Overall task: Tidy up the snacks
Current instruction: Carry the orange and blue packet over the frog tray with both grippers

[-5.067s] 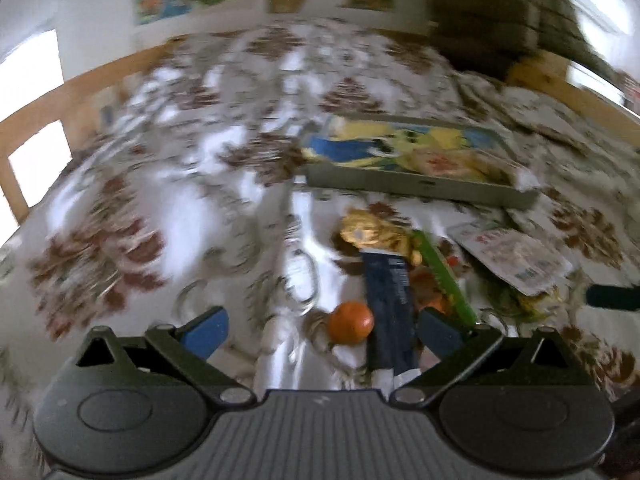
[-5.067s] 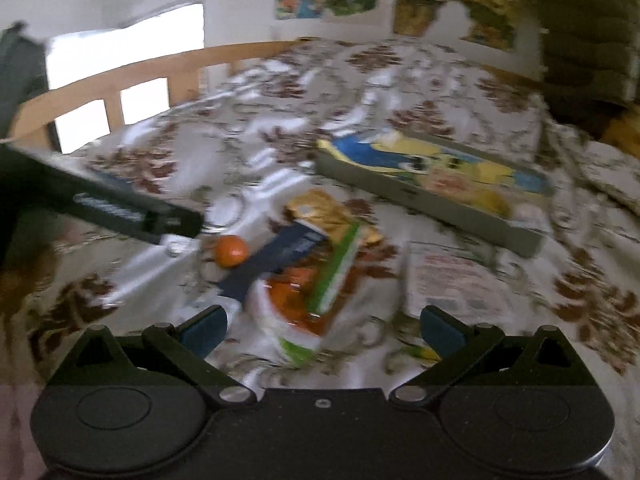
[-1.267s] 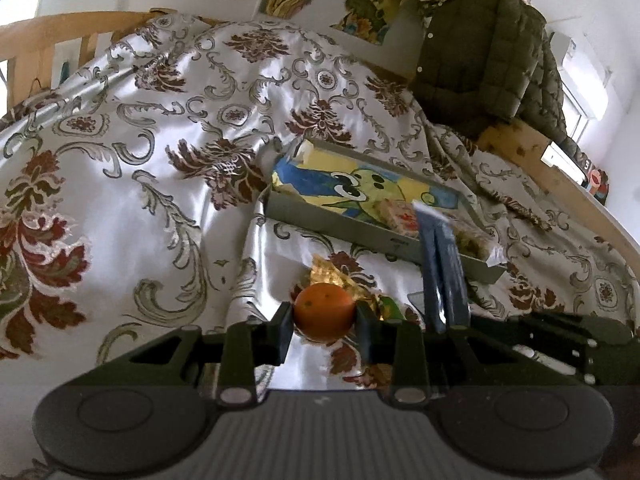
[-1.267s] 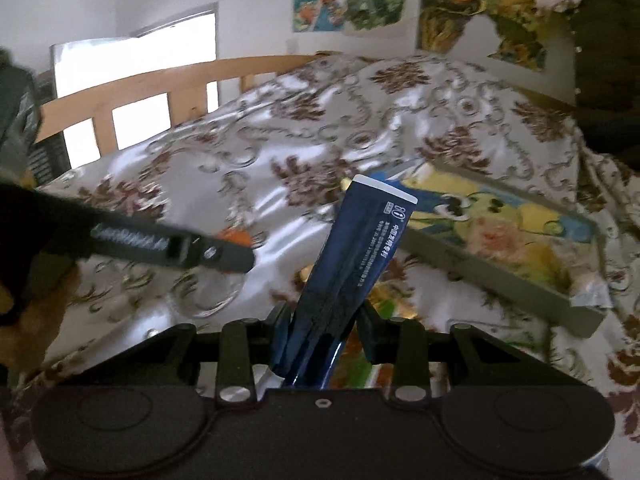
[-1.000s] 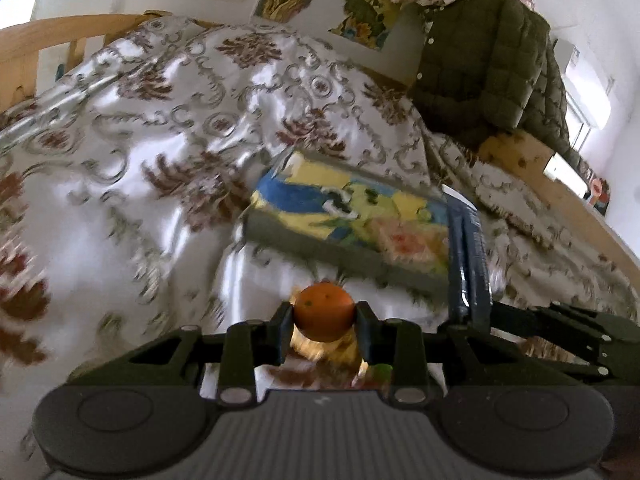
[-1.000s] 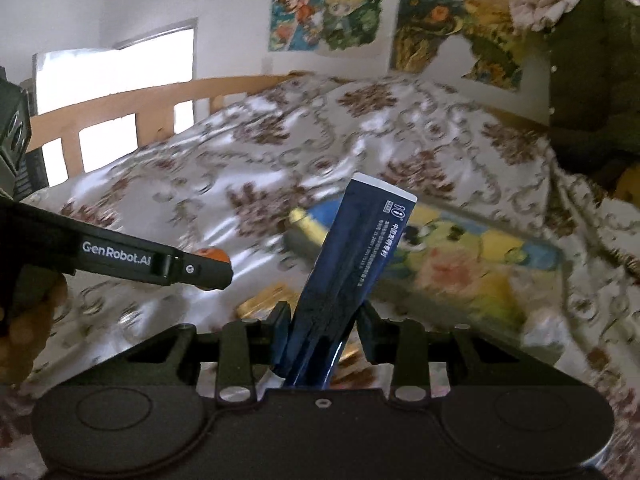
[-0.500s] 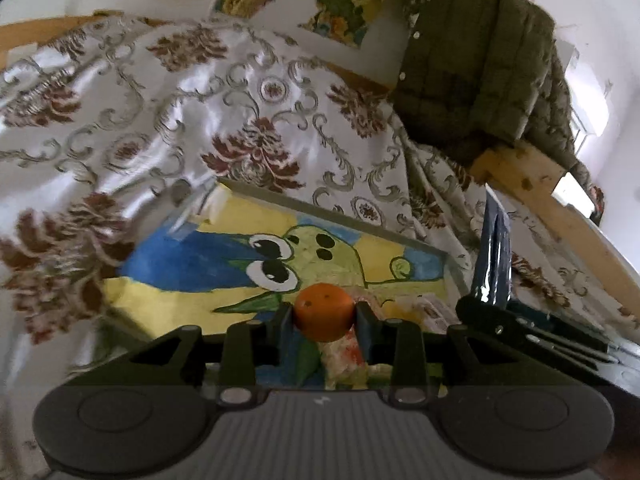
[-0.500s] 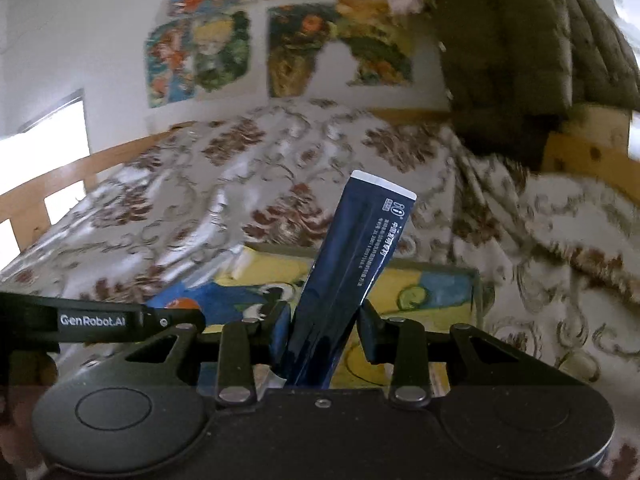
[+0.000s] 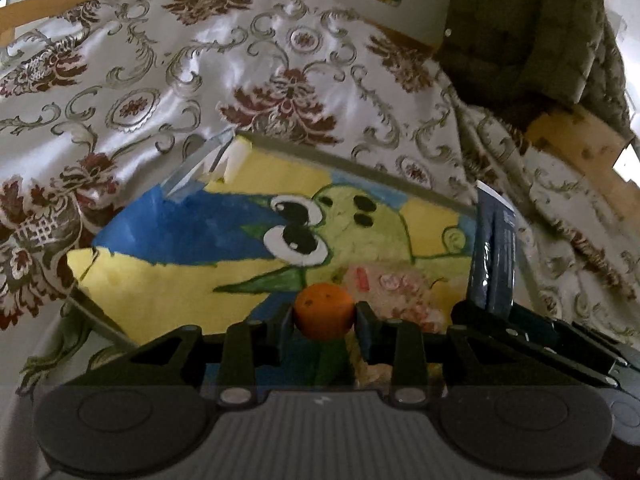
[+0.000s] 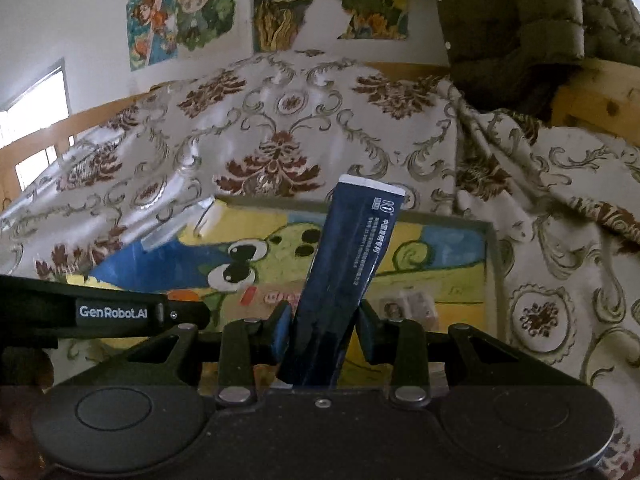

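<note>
Left wrist view: left gripper [image 9: 325,314] pinches the orange [image 9: 324,311] just above the tray [image 9: 160,280], the right gripper [image 10: 325,330] pinching an upright blue packet [image 10: 348,264] alongside.

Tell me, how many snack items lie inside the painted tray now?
1 that I can see: a clear snack packet on the painted tray floor, near its front right part. The hand-held grippers hide part of the tray, so more may be there.

White wall [image 10: 80,20] with cartoon posters [image 10: 180,16], bright window [image 10: 32,120] at left, wooden bed frame [image 10: 592,96], floral satin bedspread [image 10: 280,120], olive quilted jacket [image 10: 520,20] hanging at right
</note>
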Demonstrator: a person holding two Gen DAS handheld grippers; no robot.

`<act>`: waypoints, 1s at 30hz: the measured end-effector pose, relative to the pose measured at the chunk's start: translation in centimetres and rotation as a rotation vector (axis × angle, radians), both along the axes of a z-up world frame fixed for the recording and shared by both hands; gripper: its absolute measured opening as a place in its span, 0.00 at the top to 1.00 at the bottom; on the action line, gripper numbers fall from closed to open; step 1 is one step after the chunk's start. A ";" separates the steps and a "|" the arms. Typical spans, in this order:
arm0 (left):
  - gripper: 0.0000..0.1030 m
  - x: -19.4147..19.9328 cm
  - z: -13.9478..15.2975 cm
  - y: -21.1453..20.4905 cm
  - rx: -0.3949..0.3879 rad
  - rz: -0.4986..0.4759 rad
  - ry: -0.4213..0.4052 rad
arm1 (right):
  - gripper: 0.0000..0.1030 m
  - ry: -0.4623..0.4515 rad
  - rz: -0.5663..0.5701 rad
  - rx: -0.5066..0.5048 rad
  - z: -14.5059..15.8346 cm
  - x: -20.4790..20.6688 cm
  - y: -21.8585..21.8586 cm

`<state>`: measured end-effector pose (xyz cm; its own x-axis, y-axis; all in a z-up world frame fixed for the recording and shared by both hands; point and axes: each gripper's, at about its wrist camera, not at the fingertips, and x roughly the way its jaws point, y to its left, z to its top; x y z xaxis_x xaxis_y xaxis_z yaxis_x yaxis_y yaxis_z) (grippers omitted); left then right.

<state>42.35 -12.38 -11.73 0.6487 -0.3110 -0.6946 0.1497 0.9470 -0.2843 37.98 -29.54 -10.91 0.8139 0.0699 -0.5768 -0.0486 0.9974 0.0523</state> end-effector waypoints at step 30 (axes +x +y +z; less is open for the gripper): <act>0.14 -4.4 5.1 3.7 -0.022 0.134 -0.094 | 0.16 -0.094 -0.032 0.010 5.1 -3.9 -1.0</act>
<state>37.92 -8.64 -6.60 0.7473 -0.2322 -0.6226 0.0496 0.9538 -0.2963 34.13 -30.56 -5.80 0.8666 0.0483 -0.4967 -0.0216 0.9980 0.0592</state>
